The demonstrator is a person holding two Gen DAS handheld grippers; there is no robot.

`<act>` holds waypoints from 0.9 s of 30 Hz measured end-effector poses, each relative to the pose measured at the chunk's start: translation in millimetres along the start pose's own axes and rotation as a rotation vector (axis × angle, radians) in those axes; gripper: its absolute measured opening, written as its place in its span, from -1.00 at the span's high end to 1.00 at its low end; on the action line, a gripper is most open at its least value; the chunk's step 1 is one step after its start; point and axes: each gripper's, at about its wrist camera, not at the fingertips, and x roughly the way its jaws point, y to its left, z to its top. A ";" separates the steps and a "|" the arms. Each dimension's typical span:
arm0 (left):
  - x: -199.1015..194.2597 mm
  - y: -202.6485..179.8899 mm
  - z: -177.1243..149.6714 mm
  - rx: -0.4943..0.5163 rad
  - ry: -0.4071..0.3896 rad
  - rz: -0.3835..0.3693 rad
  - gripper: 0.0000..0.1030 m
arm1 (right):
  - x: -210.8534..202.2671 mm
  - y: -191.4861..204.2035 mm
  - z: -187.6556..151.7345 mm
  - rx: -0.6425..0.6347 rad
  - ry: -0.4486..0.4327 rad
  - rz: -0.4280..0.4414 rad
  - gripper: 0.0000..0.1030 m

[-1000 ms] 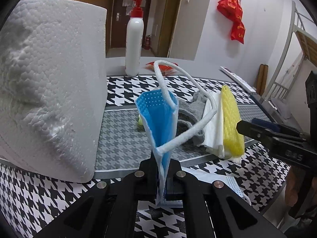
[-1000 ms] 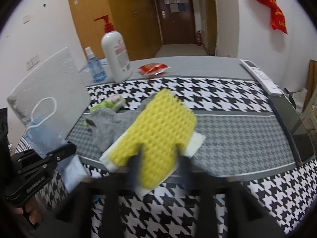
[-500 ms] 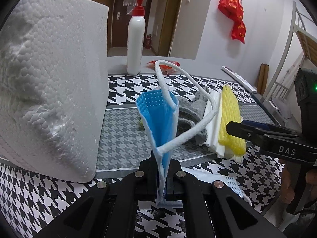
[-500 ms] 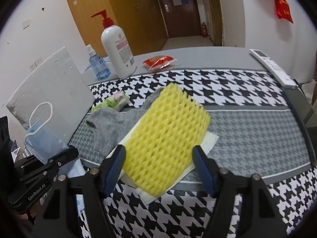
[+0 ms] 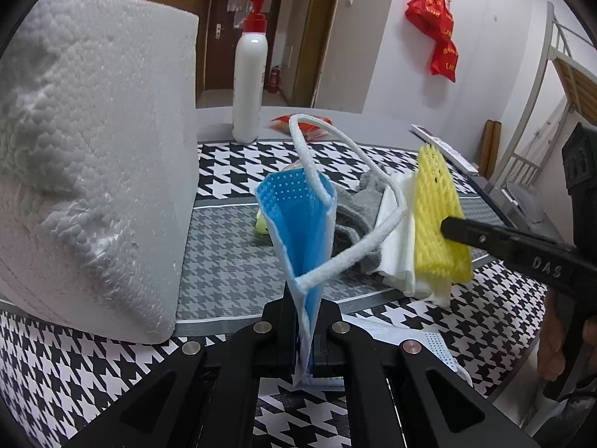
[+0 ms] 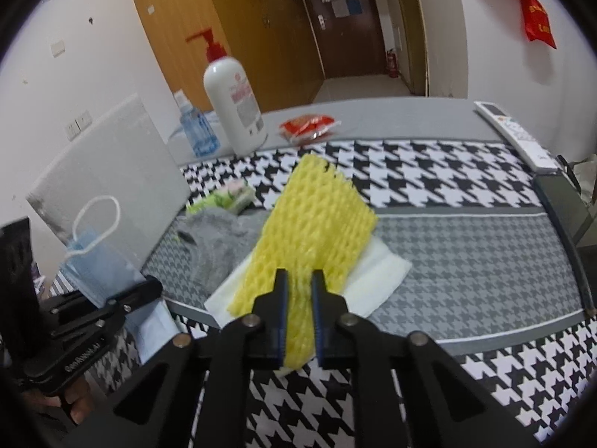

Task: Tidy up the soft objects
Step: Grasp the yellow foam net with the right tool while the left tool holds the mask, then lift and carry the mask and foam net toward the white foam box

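My left gripper [image 5: 306, 317] is shut on a blue face mask [image 5: 300, 224], which stands upright with its white ear loop [image 5: 335, 164] arching above it. In the right wrist view the same mask [image 6: 99, 257] shows at the left, held in the left gripper [image 6: 145, 291]. My right gripper [image 6: 299, 291] is shut on the near edge of a yellow foam net [image 6: 317, 220], its far end tilted up off a white tissue [image 6: 377, 276]. A grey sock [image 6: 220, 235] lies left of the net. From the left wrist view, the right gripper [image 5: 447, 227] pinches the net [image 5: 438, 220].
A white foam block [image 5: 89, 156] stands at the left on the houndstooth cloth [image 6: 447, 231]. A pump bottle [image 6: 235, 108], a small water bottle [image 6: 197, 130], a red packet [image 6: 309, 127] and a remote [image 6: 515, 134] sit at the back. Another mask [image 5: 410, 339] lies by the left gripper. A green packet [image 6: 227, 198] lies near the sock.
The right gripper's jaws went from wide apart around the yellow foam net to shut on its near edge, and the net's far end rose. The left gripper with the mask stayed put.
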 end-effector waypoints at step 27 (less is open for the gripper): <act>-57.8 -23.7 14.6 0.089 -0.157 -0.007 0.93 | -86.3 11.3 -9.9 -0.043 -0.219 -0.017 0.73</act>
